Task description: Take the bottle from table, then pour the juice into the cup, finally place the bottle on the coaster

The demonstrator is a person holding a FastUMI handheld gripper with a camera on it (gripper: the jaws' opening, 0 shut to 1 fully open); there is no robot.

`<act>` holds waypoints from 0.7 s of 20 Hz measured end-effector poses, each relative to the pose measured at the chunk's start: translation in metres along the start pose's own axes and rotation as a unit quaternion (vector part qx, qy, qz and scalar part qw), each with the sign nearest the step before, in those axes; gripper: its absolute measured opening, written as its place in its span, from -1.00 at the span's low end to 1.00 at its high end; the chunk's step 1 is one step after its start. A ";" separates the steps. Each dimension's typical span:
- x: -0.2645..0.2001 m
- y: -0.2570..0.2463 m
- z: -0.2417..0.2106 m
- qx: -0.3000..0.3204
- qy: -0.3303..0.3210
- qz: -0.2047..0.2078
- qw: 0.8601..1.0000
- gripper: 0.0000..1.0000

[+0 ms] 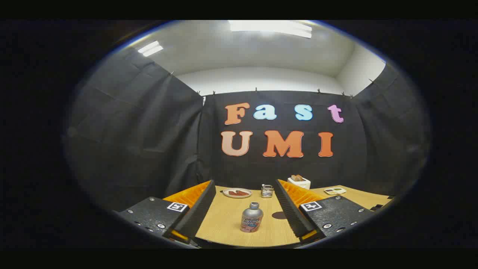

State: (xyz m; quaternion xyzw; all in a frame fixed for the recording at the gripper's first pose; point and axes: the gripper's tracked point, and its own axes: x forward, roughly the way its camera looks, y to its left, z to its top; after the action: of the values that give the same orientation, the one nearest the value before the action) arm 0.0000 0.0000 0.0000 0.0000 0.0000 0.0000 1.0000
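The gripper (244, 209) has its two black fingers spread wide apart, holding nothing. Between them, a little way ahead, the small silver metal bottle with a pink label (251, 218) stands upright on the pale wooden table (224, 224), low in the middle of the frame. I think the fingers are wide so the bottle can fit between them. A dark round coaster (279, 215) lies just right of the bottle. Farther back sits a shiny clear cup (266, 190), with a white plate of red food (237, 192) to its left.
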 end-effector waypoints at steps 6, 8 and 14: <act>-0.001 0.005 -0.004 -0.039 0.002 0.004 0.999 0.87; 0.000 0.008 -0.006 -0.035 0.003 0.009 0.999 0.87; -0.001 0.008 -0.009 -0.034 0.009 0.011 0.999 0.87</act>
State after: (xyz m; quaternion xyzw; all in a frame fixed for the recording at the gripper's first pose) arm -0.0009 0.0077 -0.0088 -0.0339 0.0093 0.0110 0.9993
